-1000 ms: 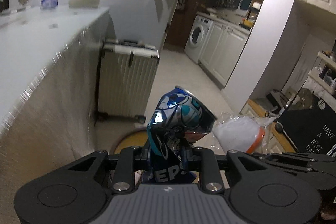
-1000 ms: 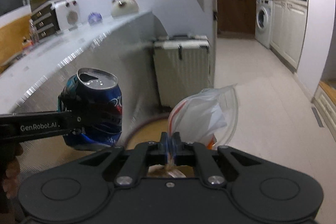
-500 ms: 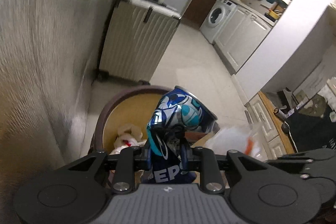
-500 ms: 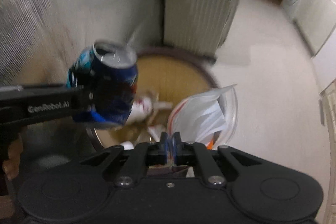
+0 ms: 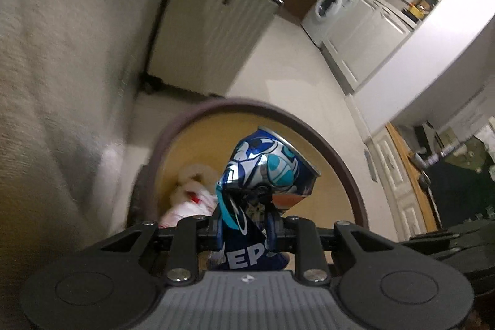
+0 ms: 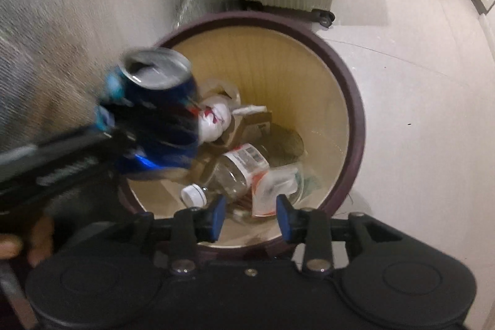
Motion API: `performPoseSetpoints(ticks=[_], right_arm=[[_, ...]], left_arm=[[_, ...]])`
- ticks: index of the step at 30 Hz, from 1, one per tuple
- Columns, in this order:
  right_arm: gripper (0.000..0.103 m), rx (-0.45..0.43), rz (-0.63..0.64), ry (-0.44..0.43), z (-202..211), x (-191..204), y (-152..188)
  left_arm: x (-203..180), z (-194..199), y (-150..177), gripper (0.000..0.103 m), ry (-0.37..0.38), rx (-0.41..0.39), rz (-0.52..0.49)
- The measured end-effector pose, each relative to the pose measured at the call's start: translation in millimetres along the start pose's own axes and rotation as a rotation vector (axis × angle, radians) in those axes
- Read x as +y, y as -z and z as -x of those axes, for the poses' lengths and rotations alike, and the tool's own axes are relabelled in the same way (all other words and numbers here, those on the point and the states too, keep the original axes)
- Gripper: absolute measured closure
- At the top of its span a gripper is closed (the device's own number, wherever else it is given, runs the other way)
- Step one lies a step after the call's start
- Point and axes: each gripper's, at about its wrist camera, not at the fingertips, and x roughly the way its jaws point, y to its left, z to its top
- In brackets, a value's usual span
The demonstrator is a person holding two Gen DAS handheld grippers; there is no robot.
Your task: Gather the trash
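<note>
Your left gripper (image 5: pixel 244 232) pinches a dented blue can (image 5: pixel 266 172) above the bin (image 6: pixel 355 126). Your right gripper (image 6: pixel 250 217) has just been opening, its jaws now apart with nothing pressed between them. The plastic bag (image 6: pixel 275 187) lies in the bin beside a clear bottle (image 6: pixel 229 172).

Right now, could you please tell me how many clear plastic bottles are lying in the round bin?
1: a clear plastic bottle with a white cap lies among the rubbish at the bottom of the brown-rimmed bin. More may be hidden underneath.
</note>
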Motion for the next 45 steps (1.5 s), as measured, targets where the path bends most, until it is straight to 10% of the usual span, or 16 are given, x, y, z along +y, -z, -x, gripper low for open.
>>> performPoseSetpoints(ticks=[3,7,27,35,45], right_arm=[[0.067,-0.039,-0.035,-0.012,12.4,-12.1,4.9],[0.067,-0.075,-0.087,-0.025,18.5,-22.8,13.1],[0.066,-0.205,-0.181,-0.045,37.8,-25.5,47.4],[0.049,-0.317,-0.21,-0.013,69.7,-24.3,67.4],[0.028,-0.435,-0.239,-0.002,112.0,-21.4,91.1]], left_arm=[[-8.0,-12.9,2.2,0.074,0.04,0.034,-0.026],[-11.3,-21.2,8.7,0.038,-0.002,0.079,-0.049],[-27.1,29.2,16.3,0.023,-0.084,0.088,-0.128],[-41.6,58.6,16.9,0.001,-0.095,0.061,-0.144],[-65.9,100.9,18.4,0.0,-0.12,0.024,-0.179]])
